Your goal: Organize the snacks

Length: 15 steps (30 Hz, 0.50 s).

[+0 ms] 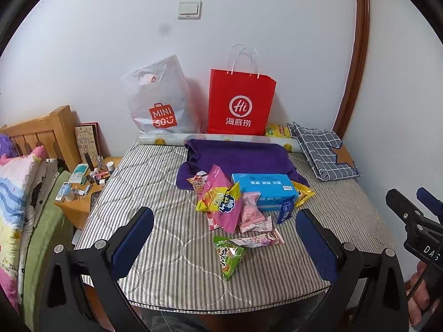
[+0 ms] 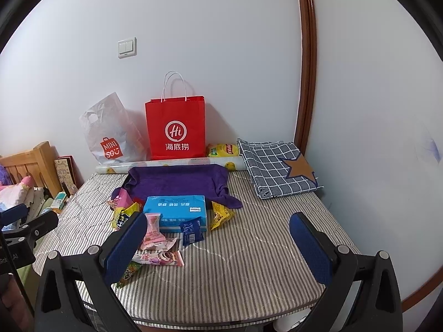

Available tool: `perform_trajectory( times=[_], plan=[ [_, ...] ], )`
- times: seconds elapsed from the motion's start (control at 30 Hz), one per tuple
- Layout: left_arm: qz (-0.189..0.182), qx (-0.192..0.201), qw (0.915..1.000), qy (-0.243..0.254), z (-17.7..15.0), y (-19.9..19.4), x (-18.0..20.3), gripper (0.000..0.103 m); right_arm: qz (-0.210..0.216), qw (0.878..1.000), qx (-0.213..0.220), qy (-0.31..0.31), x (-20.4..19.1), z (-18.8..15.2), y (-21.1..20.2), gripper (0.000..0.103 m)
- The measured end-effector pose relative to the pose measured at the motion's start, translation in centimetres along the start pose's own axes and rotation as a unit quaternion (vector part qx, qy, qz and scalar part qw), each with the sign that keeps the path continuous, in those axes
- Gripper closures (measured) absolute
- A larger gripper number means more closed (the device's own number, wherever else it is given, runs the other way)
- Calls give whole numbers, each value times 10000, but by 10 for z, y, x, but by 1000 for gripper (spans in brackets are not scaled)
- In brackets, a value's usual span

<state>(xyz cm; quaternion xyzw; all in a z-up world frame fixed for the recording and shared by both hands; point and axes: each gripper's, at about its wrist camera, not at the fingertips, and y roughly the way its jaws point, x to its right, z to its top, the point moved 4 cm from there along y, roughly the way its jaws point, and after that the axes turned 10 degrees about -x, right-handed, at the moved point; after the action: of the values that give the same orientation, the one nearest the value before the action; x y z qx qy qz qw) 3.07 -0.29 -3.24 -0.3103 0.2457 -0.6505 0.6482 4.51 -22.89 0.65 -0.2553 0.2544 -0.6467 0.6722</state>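
The snacks lay in a loose heap at the centre of the striped surface [image 1: 155, 182], in the middle of the left wrist frame and at centre left of the right wrist frame. Both tools were spread wide and empty: the left tool [image 1: 224, 246] hung over the near edge with the green packet [image 1: 228, 256] between its pads, and the right tool [image 2: 218, 246] hung to the right of the heap.

The foil and plastic packets looked light, crinkly and slippery, likely to slide or buckle if pinched across a puffed middle; a flat sealed edge would probably give the surest hold. The large pink bag [image 1: 221, 193] seemed air-filled and crushable. The blue box [image 2: 175, 210] looked stiff and was probably best taken across its narrow sides. The small dark-blue packet [image 2: 191, 231] leaned against that box, and a yellow packet [image 2: 220, 214] lay just beside its right end.

The left wrist view showed the green packet whole, plus a bedside stand cluttered with small items at left. The right wrist view hid most of that packet behind its left finger [image 2: 126, 244], but showed the yellow packet clearly and the red paper bag [image 2: 175, 127] standing against the wall.
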Motion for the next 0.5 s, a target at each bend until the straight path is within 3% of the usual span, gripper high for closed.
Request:
perform_trajectory(
  times=[0.5],
  plan=[
    [-10,-38,10000,2,-1,2,-3,2,-51,10000,-47,-11,0,-3,3,0]
  ],
)
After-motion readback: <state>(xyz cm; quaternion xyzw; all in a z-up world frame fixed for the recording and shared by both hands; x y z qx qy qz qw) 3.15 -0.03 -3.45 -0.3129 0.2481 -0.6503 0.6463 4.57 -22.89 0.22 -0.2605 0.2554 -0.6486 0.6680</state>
